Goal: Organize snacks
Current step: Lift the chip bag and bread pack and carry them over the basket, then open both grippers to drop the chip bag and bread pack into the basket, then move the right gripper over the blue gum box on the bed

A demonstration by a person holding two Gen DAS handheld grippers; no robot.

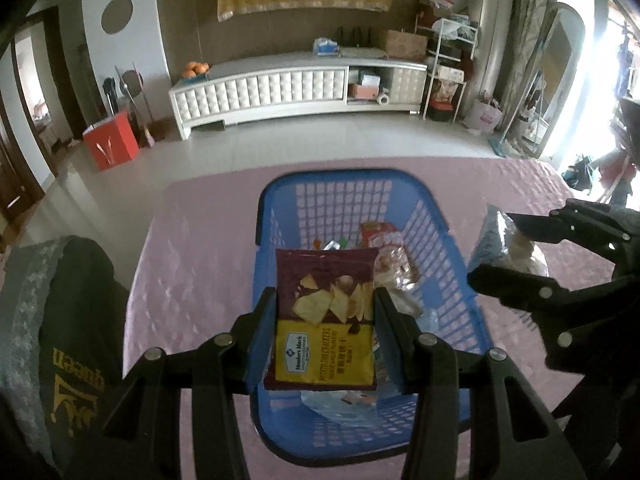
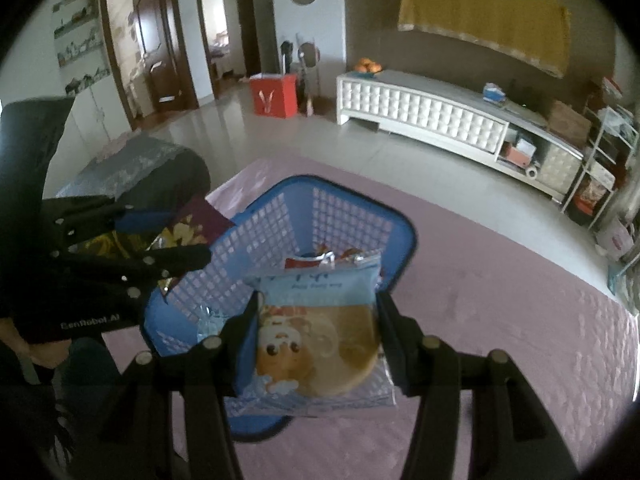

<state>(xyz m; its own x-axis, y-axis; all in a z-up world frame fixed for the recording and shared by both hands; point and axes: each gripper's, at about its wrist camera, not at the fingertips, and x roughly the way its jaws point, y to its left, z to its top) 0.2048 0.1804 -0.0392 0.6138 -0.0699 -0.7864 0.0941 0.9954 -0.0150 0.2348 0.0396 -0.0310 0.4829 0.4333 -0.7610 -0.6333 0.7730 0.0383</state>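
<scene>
Snacks were clamped in both sets of fingers: the left gripper (image 1: 325,320) was closed partway on a maroon-and-yellow potato cracker packet (image 1: 325,320), and the right gripper (image 2: 316,344) pinched a pale blue cake packet (image 2: 316,344) by its side edges. Each packet hung face-up over the blue basket (image 1: 448,280), the left above its middle and the right at its near rim, apparently for dropping among the wrappers already inside. The basket stood on a pink-covered tabletop (image 1: 200,248).
</scene>
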